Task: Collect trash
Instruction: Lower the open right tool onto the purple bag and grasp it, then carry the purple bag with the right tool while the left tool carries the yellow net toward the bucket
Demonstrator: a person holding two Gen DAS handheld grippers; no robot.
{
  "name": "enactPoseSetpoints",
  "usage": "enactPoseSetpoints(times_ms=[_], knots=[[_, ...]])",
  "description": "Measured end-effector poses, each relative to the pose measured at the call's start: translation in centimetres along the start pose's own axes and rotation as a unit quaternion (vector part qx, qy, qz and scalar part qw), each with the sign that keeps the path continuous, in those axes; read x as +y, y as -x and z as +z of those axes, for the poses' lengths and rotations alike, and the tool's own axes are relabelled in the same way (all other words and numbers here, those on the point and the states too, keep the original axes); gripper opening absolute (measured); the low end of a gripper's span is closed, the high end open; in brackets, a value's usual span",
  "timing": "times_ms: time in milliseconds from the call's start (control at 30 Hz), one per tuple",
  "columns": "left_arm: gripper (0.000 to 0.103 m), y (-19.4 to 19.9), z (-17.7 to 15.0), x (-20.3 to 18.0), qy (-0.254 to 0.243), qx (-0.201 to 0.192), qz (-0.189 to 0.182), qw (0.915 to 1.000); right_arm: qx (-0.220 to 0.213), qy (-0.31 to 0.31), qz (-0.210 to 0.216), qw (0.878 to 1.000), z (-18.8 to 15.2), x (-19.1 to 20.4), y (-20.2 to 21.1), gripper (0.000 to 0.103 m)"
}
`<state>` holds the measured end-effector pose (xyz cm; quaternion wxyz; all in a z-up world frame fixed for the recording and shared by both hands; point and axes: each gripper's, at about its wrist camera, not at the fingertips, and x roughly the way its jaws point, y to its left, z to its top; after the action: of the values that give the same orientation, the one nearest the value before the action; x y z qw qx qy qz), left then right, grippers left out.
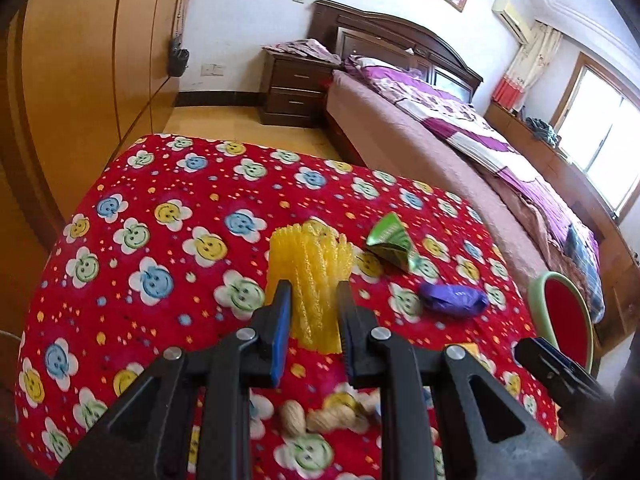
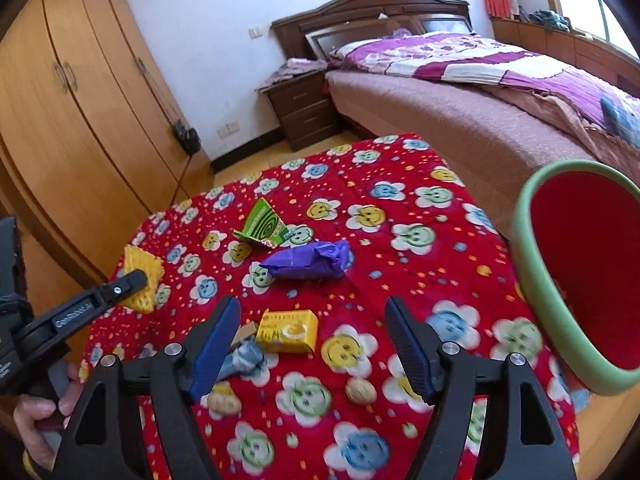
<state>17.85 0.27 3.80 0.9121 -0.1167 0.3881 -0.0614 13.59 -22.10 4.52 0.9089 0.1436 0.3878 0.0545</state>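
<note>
My left gripper (image 1: pixel 314 292) is shut on a yellow foam net sleeve (image 1: pixel 310 268) and holds it just above the red smiley-flower cloth (image 1: pixel 160 240); the sleeve also shows in the right wrist view (image 2: pixel 142 276). My right gripper (image 2: pixel 312 312) is open and empty, above a yellow box (image 2: pixel 288 330). A purple wrapper (image 2: pixel 308 262) and a green carton piece (image 2: pixel 264 228) lie farther back. Walnut shells (image 2: pixel 360 391) and a blue-grey crumpled scrap (image 2: pixel 244 358) lie near my right fingers. A red bin with a green rim (image 2: pixel 580 264) stands tilted at the table's right edge.
A bed (image 2: pixel 460 92) with a purple quilt stands behind the table to the right. A dark nightstand (image 2: pixel 304 112) stands beside it. A wooden wardrobe (image 2: pixel 72 120) fills the left side. The person's left hand (image 2: pixel 36 420) grips the left handle.
</note>
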Motion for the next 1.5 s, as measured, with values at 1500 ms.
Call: enactPoseSetpoints(times_ms=[1500], knots=[[0.021, -0.8, -1.0, -0.5, 0.000, 0.009, -0.040, 0.9992, 0.000, 0.019, -0.041, 0.999, 1.2, 0.4, -2.7, 0.063]])
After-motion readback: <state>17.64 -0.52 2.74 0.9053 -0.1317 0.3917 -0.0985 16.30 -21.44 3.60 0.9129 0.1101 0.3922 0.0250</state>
